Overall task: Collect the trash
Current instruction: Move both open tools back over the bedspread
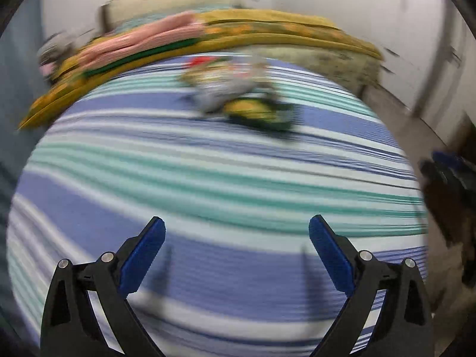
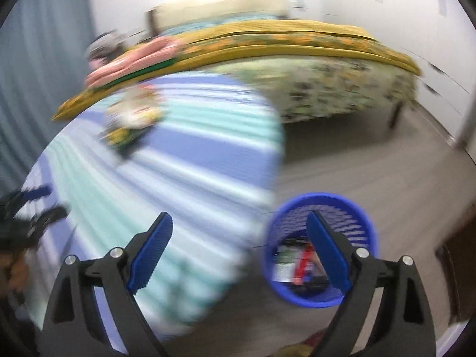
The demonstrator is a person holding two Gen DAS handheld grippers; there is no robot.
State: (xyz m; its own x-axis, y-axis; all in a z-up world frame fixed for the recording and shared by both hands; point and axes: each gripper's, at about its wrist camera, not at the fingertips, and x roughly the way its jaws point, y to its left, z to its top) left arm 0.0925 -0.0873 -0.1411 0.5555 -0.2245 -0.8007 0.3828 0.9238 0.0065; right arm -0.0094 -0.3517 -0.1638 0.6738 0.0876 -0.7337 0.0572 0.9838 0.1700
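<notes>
Over a striped mat, both hand-held grippers hang spread wide.

Both looking forward and down along own tongs from above the striped mat, left squarely over it, right over its edge beside the bin, sharing mat, trash and bed.

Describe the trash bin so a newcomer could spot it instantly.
Start at the big striped blue, teal and white sheet in front of the yellow-covered bed. Just off its right edge, on the bare grey floor, stands the round blue mesh bin. It is the only container, and wrappers already lie inside.
</notes>
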